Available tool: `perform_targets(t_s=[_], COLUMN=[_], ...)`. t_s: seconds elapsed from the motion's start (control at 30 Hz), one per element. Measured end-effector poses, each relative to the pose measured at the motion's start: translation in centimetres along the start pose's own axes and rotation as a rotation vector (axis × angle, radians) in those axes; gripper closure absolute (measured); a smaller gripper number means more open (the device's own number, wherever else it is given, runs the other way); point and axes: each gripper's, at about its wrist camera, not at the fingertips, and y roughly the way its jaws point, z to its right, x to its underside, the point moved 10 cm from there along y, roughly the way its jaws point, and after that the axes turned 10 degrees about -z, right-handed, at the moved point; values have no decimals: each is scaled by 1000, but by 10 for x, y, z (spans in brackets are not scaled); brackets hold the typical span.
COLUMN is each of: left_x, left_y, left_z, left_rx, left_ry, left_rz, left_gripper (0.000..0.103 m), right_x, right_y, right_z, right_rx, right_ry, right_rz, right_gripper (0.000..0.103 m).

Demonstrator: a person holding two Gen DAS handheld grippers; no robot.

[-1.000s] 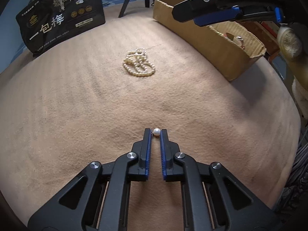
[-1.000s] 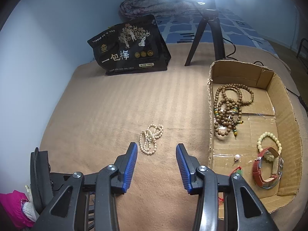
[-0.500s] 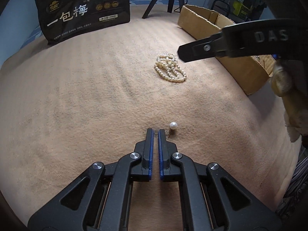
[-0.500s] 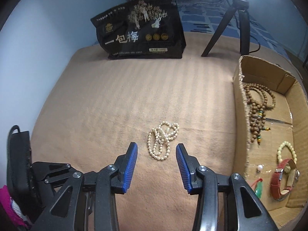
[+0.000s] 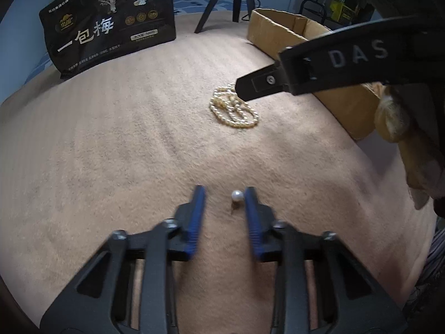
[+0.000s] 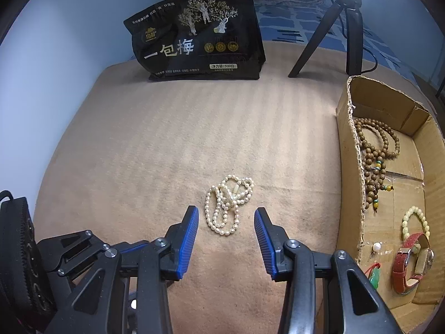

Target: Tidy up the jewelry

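A single white pearl earring (image 5: 237, 195) lies on the tan cloth between the tips of my open left gripper (image 5: 224, 194), close to its right finger. A coiled pearl necklace (image 6: 228, 204) lies on the cloth just ahead of my open right gripper (image 6: 226, 215), between its fingertips; it also shows in the left wrist view (image 5: 233, 110). The right gripper (image 5: 319, 64) hangs above the necklace in the left wrist view. A cardboard box (image 6: 347, 144) at right holds wooden beads (image 6: 374, 150), a pale bracelet (image 6: 415, 218), a red-strap watch (image 6: 411, 264), a pearl earring (image 6: 376, 247) and a green pendant (image 6: 374, 275).
A black snack bag (image 6: 200, 36) stands at the back of the cloth. A black tripod (image 6: 347, 27) stands behind the box. A black zipped case (image 6: 16, 256) sits at the left edge in the right wrist view. The cloth drops off at right.
My left gripper has opened from shut and now has the pearl earring between its tips. My right gripper has moved left from over the box to just behind the pearl necklace.
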Motion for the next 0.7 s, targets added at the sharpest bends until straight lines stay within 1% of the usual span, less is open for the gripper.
perform_targets(t_s=[0.03,0.07,0.1,0.37,0.43,0.57,0.7], left_x=[-1,-1,-2,0,1,1,1], left_y=[0,1,1,-2,-3,-6,-7], left_z=[-1,-3,-6,-18,-22,-31,-42], left_rx=[3,2,2,-5,-9,-18,-25], left_ry=[-4,-7,-11,-48,-60,-88,-119], left_rz=[3,6,7,19,20,22,22], left_gripper=[88,95,96,96,97,97,97], right_x=[-1,-1,-2,-6,-8,-11,-12], right_y=[1,2,4,24,29,37,45], right_z=[-1,-1,-2,-8,-9,-9,-8], right_rx=[-1,0,3,33,44,68,91], right_ry=[-2,-4,-7,-31,-39,-41,-51], right_rz=[-1,-2,-4,-37,-43,-57,-77], right_gripper=[60,60,60,59,56,46,45])
